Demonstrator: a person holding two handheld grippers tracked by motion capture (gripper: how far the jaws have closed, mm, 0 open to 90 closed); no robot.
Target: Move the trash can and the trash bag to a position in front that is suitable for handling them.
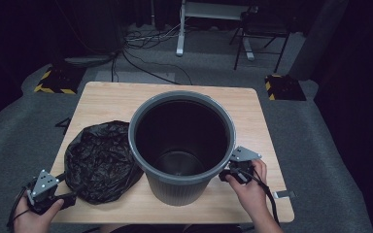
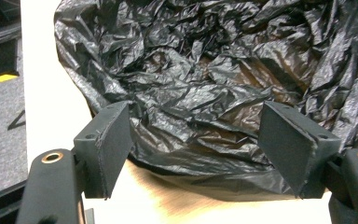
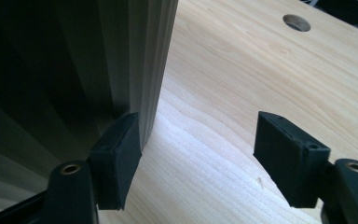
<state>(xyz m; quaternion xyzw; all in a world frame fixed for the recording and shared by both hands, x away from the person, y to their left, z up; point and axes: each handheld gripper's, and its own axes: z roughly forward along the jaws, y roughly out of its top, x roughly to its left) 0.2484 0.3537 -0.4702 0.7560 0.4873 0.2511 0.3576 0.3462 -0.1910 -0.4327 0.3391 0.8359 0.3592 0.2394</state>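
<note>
- Grey bin (image 1: 182, 145) stands mid-bench (image 1: 107, 97); crumpled black bag (image 1: 102, 160) touches it at 9 o'clock.
- Left gripper (image 2: 196, 154), spread, faces the bag.
- Right gripper (image 3: 198, 158), spread, beside the bin's wall at 3 o'clock.

In the high view the table (image 1: 107, 99) filled the middle of the frame, with the bin (image 1: 182, 145) standing upright at its centre, nearer the lower edge. The crumpled bag (image 1: 102, 160) lay on the table just left of the bin, touching its side. The left tongs (image 1: 46, 191) sat at the lower left, just beside the bag's lower left edge; in the left gripper view the bag (image 2: 205, 84) lay ahead of the spread jaws. The right tongs (image 1: 238, 167) sat right of centre, against the bin's right side. In the right gripper view the bin wall (image 3: 74, 60) stood at left, touching the left jaw, with bare table (image 3: 242, 65) at right and a hole (image 3: 296, 22) at upper right.
</note>
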